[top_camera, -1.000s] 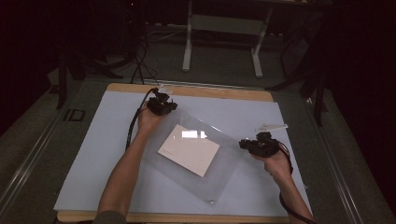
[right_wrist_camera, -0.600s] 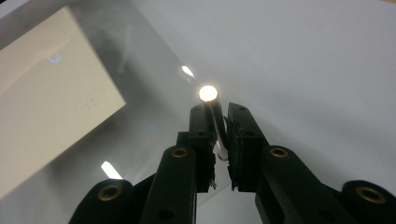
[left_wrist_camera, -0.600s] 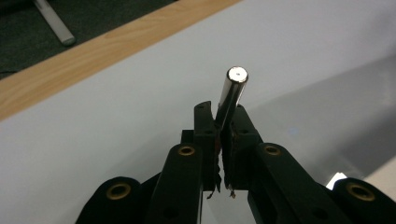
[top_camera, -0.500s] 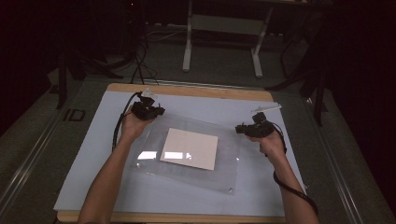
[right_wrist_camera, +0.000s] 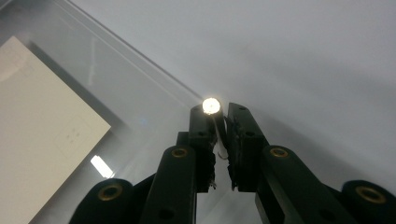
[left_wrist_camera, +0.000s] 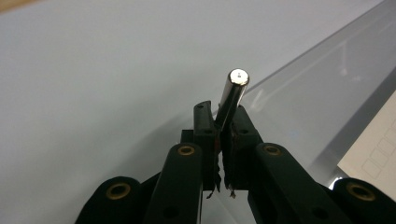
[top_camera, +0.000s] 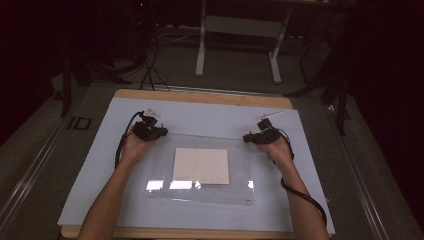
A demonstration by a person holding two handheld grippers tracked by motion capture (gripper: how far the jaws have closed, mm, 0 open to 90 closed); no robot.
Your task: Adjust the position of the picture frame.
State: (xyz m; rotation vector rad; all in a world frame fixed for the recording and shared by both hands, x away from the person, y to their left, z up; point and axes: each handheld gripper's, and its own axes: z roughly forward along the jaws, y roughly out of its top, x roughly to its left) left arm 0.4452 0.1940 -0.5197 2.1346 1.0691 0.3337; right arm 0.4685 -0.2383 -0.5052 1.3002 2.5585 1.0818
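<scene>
Clear acrylic sheet with a cream card under it lies mid-frame on the worktop. Left claw is clamped on a metal standoff pin at the sheet's upper left corner. Right claw is clamped on the pin at the upper right corner.

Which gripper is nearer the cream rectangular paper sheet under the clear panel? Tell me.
Left, narrowly. The left gripper sits off the cream paper sheet's far-left corner; the right gripper sits farther off its far-right corner. Each clamps a shiny metal pin at the clear panel's far corners.

Both forearms reach forward, left gripper and right gripper clamped, well apart.
</scene>
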